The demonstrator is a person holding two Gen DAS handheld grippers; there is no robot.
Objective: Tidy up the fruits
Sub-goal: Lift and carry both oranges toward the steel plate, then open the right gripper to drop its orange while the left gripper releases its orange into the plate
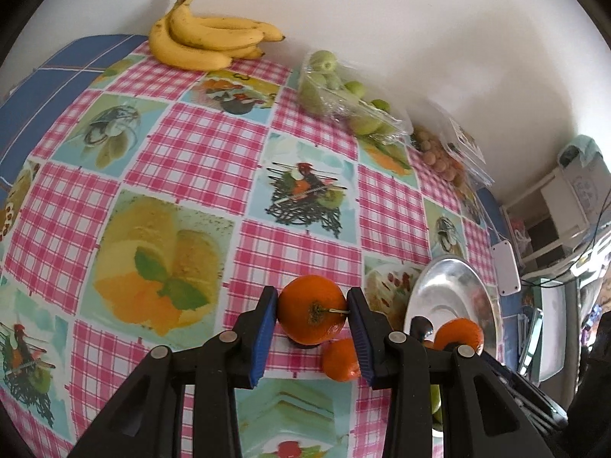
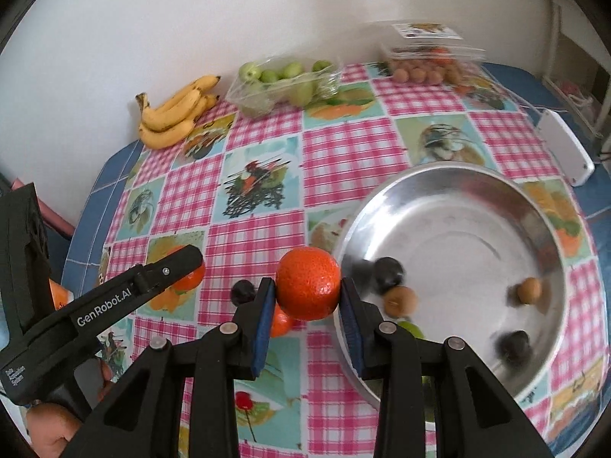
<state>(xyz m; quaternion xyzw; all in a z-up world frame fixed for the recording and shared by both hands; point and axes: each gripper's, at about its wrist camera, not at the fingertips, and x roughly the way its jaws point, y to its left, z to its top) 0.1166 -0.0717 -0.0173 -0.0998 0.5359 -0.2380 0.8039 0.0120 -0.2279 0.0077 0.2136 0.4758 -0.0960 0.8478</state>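
Note:
My left gripper [image 1: 311,305] is shut on an orange tangerine [image 1: 305,316], held above the checked tablecloth. My right gripper [image 2: 308,286] is shut on a second tangerine [image 2: 308,280] at the near-left rim of the metal bowl [image 2: 458,210]. The right wrist view also shows the left gripper [image 2: 187,267] at the left, a person's hand on its handle. A third tangerine [image 2: 280,324] and a dark plum [image 2: 243,292] lie on the table between the two grippers. In the bowl are dark plums [image 2: 387,271], brown round fruits [image 2: 400,300] and a green fruit [image 2: 410,328].
Along the wall lie a bunch of bananas [image 2: 172,114], an open plastic tray of green fruits [image 2: 282,84] and a clear box of small brown fruits [image 2: 427,65]. A white device [image 2: 565,152] sits at the table's right edge, beyond the bowl.

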